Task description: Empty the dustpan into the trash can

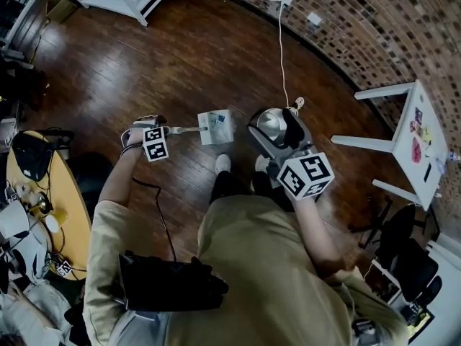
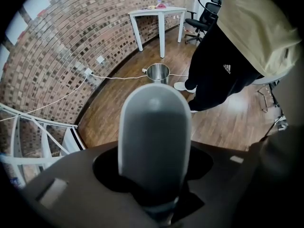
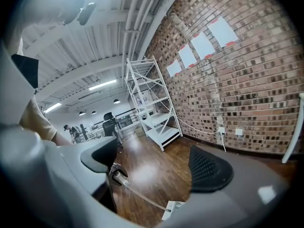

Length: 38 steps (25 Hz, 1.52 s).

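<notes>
We have the left gripper (image 1: 153, 130) pointing down at the floor (image 1: 180, 56), to the left of the trash can (image 1: 271, 124) in the head view. Its jaws are partly closed and clamped on the rounded grey handle (image 2: 154, 137), which fills the space between them. From there a thin shaft slants down to the dustpan (image 1: 216, 127), which sits low at the floor just left of the trash can, not over its mouth.

Our right gripper (image 3: 154, 163) overlaps the near edge of the trash can in the head view. Its jaws are wide apart with nothing between them.

Our shoes (image 1: 222, 163) stand just in front of the trash can. Behind it a white cord (image 1: 282, 49) runs up to the brick wall (image 1: 374, 20). A white table (image 1: 418, 139) stands well to the right of the trash can.
</notes>
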Available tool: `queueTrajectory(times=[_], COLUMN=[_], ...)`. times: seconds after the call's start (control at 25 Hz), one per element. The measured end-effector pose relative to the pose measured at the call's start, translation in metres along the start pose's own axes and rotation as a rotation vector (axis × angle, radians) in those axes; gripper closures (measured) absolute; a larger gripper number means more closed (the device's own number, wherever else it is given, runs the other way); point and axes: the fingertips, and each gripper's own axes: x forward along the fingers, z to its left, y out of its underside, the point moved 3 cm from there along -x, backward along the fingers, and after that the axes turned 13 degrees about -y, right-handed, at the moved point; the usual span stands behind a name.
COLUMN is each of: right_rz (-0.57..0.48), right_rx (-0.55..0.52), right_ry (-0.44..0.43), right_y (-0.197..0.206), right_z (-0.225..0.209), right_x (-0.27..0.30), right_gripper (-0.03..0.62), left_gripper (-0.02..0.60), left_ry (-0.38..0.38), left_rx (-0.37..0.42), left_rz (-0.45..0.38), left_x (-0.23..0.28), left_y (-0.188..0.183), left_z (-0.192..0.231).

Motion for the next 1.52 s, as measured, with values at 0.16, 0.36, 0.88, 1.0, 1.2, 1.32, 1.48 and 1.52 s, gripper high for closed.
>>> queueTrajectory(times=[0.16,0.36,0.88,1.0,1.2,1.32,1.48,1.52], right_rz=[-0.015,-0.035,-0.087,-0.098,-0.118,-0.120,-0.129,-0.134], right_rx=[0.009,0.011,0.005,0.010,0.003,-0.004,-0.016,-0.020], right_ry=[-0.002,-0.014,-0.056,-0.055,-0.063,-0.062,-0.057,-0.053], right_y=[-0.005,-0.012,-0.024,-0.026,-0.031,-0.034,-0.043,-0.046], right_z=[-0.007,-0.012,-0.018,-0.021,-0.024,-0.028,-0.034,-0.035], right_x=[-0.009,-0.015,-0.022,-0.027,-0.033,-0.039,-0.053,-0.058], right_gripper=[0.146,0.146,0.148,0.148,0.148,0.148,0.149,0.148], left_gripper=[0.450,0.580,0.580,0.580,0.580,0.580,0.580,0.580], left_ry=[0.052,0.132,0.077,0.064,0.053,0.044,0.037,0.035], left_rx=[0.038,0.026,-0.072,-0.075,-0.064,-0.087,-0.077,-0.072], left_rz=[0.041,0.023,-0.038,-0.029,0.000,0.009,0.003,0.002], left_x=[-0.006,-0.025,-0.066,-0.076,-0.095,-0.106,-0.131,-0.139], left_y=[0.012,0.001,-0.070,-0.077,-0.083,-0.086,-0.093,-0.095], left_z=[-0.008,-0.015,0.019,0.026,0.037,0.044,0.050,0.052])
